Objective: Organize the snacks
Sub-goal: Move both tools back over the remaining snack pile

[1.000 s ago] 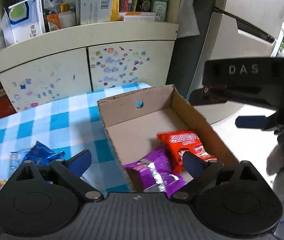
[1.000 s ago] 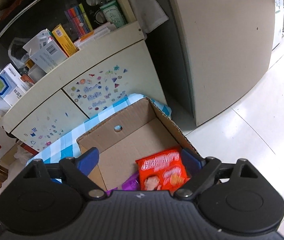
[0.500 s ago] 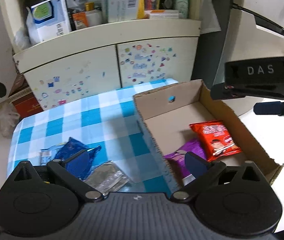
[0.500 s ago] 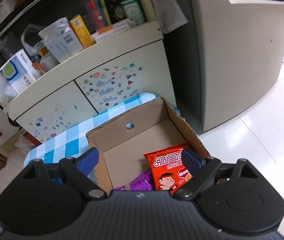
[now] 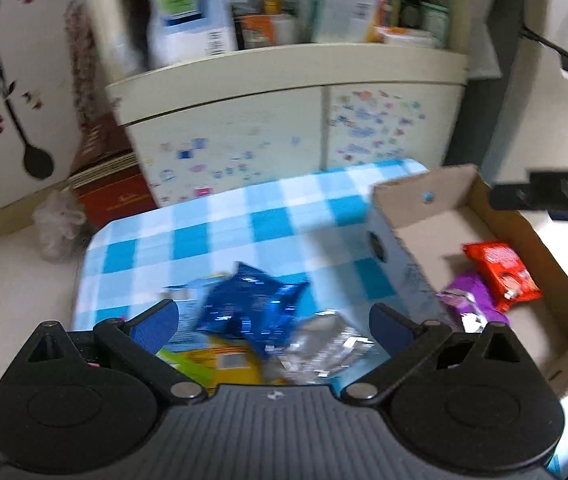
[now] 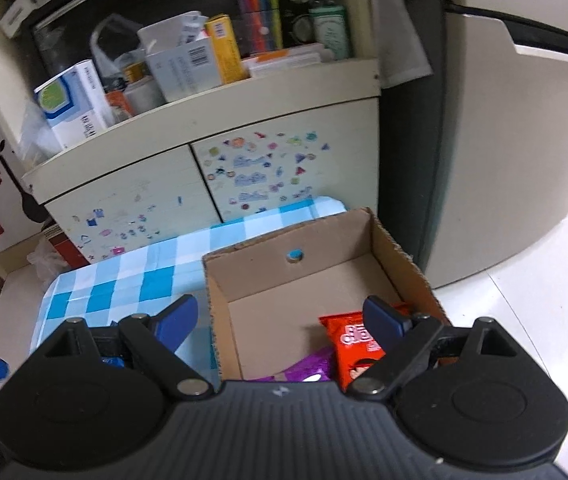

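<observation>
1. nearest in the left wrist view, the left tongs (image 5: 270,314) stand wide open with nothing between them, and now hang over the loose snacks on the table (image 5: 220,236) — a second ago they looked down into the box, so they have swung away from it toward the pile.
2. just beyond their tips lie a blue packet (image 5: 250,306), a silver packet (image 5: 323,344) touching it and a yellow packet (image 5: 220,360) partly under it; all three are blurred, so the swing looks unfinished.
3. my reading: the next pick is being lined up, most likely the blue packet, which sits between the open tips.
4. further right, the cardboard box (image 5: 411,200) holds a red packet (image 5: 501,270) and a purple packet (image 5: 469,304) side by side — two snacks are put away, at least three are not.
5. in the right wrist view, the right tongs (image 6: 280,318) are also open and empty, above the near end of the box.
6. compared with a second ago that view has levelled and slid left: more checked cloth shows beside the box, and the red packet is now partly hidden behind the right tip.
7. farthest off, the sticker-covered cupboard (image 6: 212,176) and its cluttered shelf are unchanged.
</observation>
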Available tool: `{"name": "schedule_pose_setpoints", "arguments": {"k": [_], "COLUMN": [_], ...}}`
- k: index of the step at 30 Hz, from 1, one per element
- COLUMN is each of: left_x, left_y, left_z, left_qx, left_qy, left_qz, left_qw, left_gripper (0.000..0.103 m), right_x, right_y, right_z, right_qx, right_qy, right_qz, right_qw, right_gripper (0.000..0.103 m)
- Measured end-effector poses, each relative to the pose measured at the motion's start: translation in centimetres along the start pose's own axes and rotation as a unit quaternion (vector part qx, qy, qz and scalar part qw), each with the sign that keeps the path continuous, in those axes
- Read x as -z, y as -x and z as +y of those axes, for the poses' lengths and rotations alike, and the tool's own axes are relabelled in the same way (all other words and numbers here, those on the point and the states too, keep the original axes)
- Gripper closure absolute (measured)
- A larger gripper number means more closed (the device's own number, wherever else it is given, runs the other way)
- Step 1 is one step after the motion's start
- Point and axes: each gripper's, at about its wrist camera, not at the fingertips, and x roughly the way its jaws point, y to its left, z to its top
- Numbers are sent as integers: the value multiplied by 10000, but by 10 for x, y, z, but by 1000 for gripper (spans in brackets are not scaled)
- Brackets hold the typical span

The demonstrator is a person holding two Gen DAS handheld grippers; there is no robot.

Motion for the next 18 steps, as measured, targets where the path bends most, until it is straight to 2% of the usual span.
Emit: {"name": "schedule_pose_setpoints", "arguments": {"k": [2,6,10,12,18], "left_x": [-1,1,4,7,16], "left_y": [1,3,8,8,0], "left_z": [17,51,85,100,136], "left_qx": [-8,-256,-188,-222,-414], "left_qy": [174,413,859,1109,1449], "left_qz": [-1,-110,-138,-102,10], "left_qw": [9998,9988,9960,9935,9886], "left_gripper": [0,0,0,0,0], "right_x": [1,3,7,9,18], "right_y": [-1,-4,-4,-5,-13], "right_z": [5,14,30,38,58], "right_qx": [-76,-378,-646,-811,-1469], "right_qy": [38,70,327,428,446], "right_qz": [-9,27,34,56,326], "right_qw": [10000,9993,9974,9958,9876], "right_gripper": [13,13,13,13,13]}}
